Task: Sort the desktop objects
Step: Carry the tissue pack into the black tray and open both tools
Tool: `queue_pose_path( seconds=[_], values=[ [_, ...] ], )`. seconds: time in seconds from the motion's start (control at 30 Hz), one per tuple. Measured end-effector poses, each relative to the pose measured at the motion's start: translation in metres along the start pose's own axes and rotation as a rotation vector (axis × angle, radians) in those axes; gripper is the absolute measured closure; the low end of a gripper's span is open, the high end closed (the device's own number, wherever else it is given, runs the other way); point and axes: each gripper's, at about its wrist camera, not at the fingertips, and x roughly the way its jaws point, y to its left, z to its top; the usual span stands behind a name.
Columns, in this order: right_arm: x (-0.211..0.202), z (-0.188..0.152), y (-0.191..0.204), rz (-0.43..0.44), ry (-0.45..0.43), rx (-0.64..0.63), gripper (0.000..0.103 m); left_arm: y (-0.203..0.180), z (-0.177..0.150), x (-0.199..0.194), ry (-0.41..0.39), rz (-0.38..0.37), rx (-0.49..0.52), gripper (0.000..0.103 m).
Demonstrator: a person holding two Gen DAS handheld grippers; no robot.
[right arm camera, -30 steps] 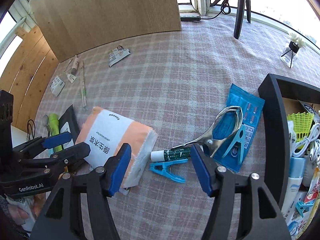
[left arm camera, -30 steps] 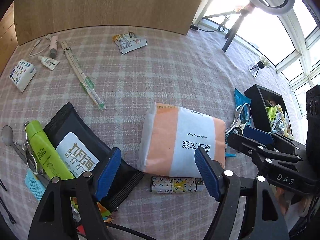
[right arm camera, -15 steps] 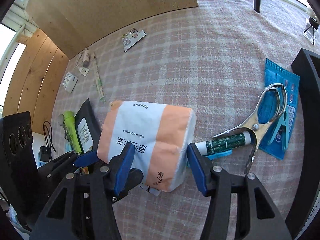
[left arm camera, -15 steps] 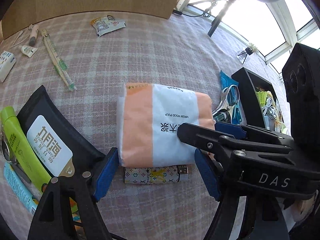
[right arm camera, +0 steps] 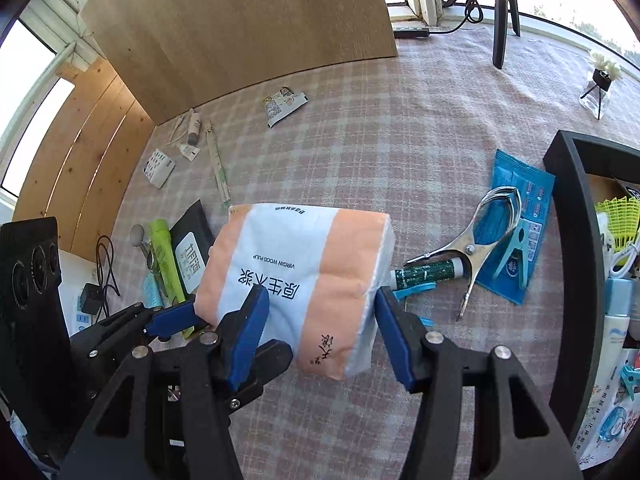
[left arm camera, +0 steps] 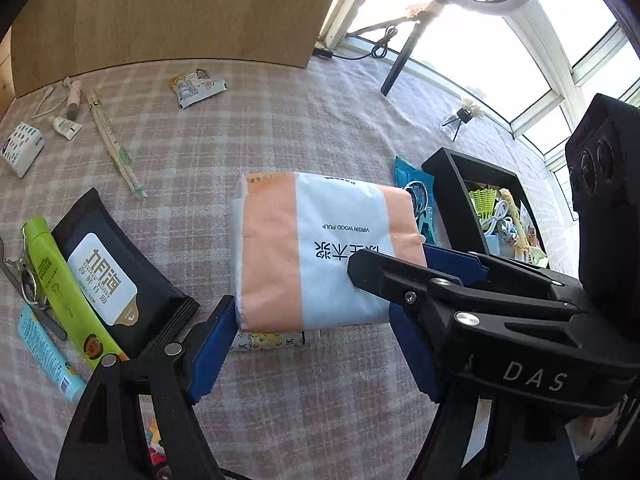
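Note:
An orange and white tissue pack [left arm camera: 320, 252] is held above the checked tablecloth between both grippers; it also shows in the right wrist view [right arm camera: 296, 276]. My left gripper [left arm camera: 312, 344] grips its near end between its blue pads. My right gripper [right arm camera: 320, 332] is closed on the pack's other end, and its finger [left arm camera: 452, 260] crosses the left wrist view. A black box [right arm camera: 580, 248] with sorted items stands at the right.
A black wipes pack [left arm camera: 108, 276], a green tube [left arm camera: 52, 276] and a patterned lighter [left arm camera: 272, 338] lie near the left gripper. A metal clip [right arm camera: 480, 240], a blue packet [right arm camera: 524, 184], a dark green tube [right arm camera: 428, 272] lie beside the box. Small items lie far left.
Both grippers closed in on the tissue pack from opposite ends and lifted it off the cloth; the lighter under its edge stayed on the table.

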Motion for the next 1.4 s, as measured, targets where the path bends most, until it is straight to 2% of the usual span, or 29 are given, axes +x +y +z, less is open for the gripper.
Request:
queue_pose_path(
  seconds=[0.27, 0.47, 0.7, 0.83, 0.9, 1.0, 1.2, 1.4],
  values=[
    [-0.068, -0.019, -0.080, -0.066, -0.094, 0.122, 0.049, -0.099, 0.009, 0.017, 0.018, -0.060, 0.160, 0.029],
    [-0.126, -0.043, -0.163, -0.153, -0.167, 0.246, 0.049, -0.199, 0.013, 0.047, 0.053, -0.147, 0.307, 0.029],
    [-0.189, -0.079, -0.253, -0.245, -0.235, 0.389, 0.049, -0.312, 0.002, 0.078, 0.101, -0.243, 0.463, 0.029],
    [-0.216, -0.094, -0.291, -0.284, -0.260, 0.449, 0.049, -0.357, -0.004, 0.090, 0.122, -0.281, 0.518, 0.029],
    [-0.225, -0.100, -0.305, -0.295, -0.260, 0.465, 0.049, -0.375, -0.007, 0.095, 0.116, -0.267, 0.547, 0.028],
    [-0.236, -0.105, -0.319, -0.346, -0.267, 0.481, 0.044, -0.387, -0.004, 0.100, 0.083, -0.181, 0.561, 0.028],
    [-0.246, -0.109, -0.327, -0.364, -0.282, 0.489, 0.044, -0.364, 0.005, 0.099, 0.087, -0.180, 0.503, 0.028],
    [-0.236, -0.100, -0.303, -0.366, -0.282, 0.414, 0.044, -0.325, 0.009, 0.090, 0.073, -0.141, 0.449, 0.028]
  ],
)
